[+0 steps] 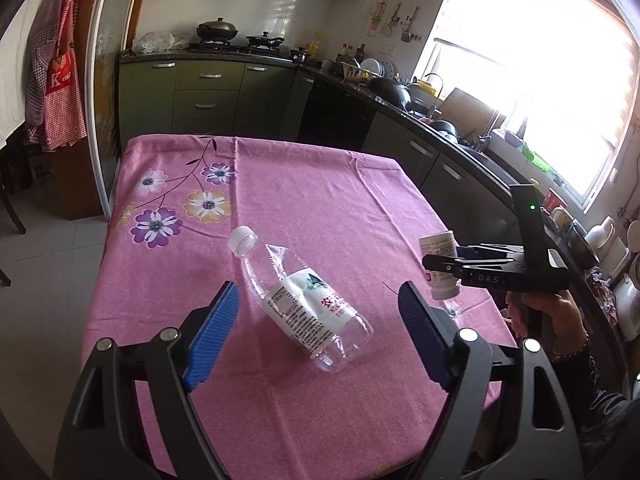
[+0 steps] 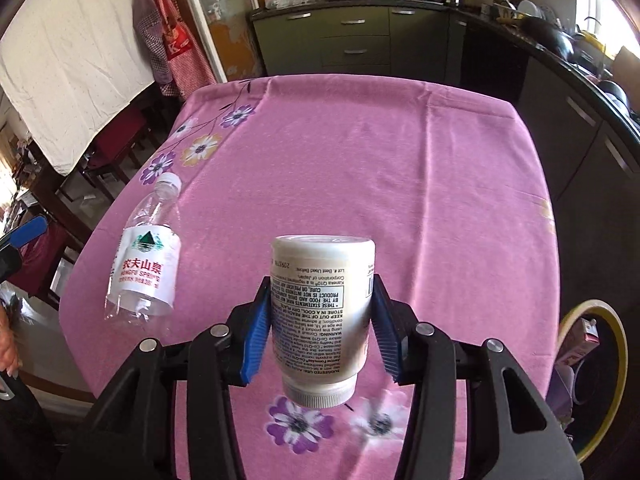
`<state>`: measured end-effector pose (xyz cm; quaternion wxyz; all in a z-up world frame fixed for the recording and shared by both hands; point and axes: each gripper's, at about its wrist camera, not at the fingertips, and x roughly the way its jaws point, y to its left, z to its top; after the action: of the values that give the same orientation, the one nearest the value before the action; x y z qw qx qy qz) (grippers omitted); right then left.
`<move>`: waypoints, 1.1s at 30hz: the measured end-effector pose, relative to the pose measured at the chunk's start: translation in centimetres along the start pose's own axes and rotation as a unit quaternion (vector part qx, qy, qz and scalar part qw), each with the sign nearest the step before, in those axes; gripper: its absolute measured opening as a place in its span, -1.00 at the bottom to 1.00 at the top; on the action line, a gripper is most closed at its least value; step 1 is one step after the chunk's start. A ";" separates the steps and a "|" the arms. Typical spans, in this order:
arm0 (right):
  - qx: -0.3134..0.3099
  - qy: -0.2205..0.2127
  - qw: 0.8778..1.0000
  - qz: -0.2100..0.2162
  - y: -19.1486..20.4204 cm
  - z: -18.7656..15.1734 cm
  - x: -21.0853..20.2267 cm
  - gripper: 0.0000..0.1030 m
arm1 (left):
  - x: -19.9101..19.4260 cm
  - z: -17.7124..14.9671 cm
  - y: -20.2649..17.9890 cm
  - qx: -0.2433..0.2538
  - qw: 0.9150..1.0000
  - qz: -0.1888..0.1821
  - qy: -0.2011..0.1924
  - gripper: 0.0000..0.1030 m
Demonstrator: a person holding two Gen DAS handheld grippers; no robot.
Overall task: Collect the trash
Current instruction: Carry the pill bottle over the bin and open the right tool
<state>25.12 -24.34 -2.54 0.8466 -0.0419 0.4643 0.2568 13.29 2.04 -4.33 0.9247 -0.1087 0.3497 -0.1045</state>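
The right gripper [image 2: 320,320] pinches a white pill bottle [image 2: 320,320] between its blue pads [image 2: 256,336], cap end nearest the camera, lifted above the pink flowered tablecloth [image 2: 400,184]. Ahead and to its left an empty clear water bottle [image 2: 146,256] lies on the cloth, cap pointing away. The left gripper [image 1: 320,312] hovers with its fingers spread wide, that water bottle [image 1: 304,304] lying between and just beyond them. Low at the right gripper's right side stands a yellow-rimmed bin [image 2: 616,360].
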 end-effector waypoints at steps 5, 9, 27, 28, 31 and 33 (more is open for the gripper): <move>0.039 -0.023 0.998 -0.035 -5.4 -1.8 -3.4 -0.09 | 1.3 0.2 -2.0 0.013 1.000 0.003 0.012 0.50; 0.084 -0.034 0.993 -0.070 -10.8 -3.7 -5.8 -0.09 | 2.2 0.2 -3.3 0.019 1.000 0.003 0.023 0.50; 0.237 -0.007 0.940 -0.247 -28.6 -11.5 -7.7 0.31 | 3.0 0.2 -3.2 0.010 0.999 0.016 0.043 0.50; 0.242 -0.013 0.935 -0.257 -28.8 -11.8 -7.8 0.36 | 3.1 0.2 -3.1 0.007 0.999 0.017 0.045 0.51; 0.246 -0.039 0.935 -0.251 -27.8 -12.1 -8.4 0.36 | 3.2 0.1 -2.8 -0.002 0.998 0.024 0.050 0.59; 0.246 -0.058 0.939 -0.234 -26.8 -12.4 -9.1 0.36 | 3.2 0.0 -2.6 -0.006 0.998 0.030 0.051 0.63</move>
<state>24.33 -54.94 -6.74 0.8923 0.0753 0.4398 -0.0682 15.32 -1.31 -5.59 0.9075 -0.0981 0.4004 -0.0804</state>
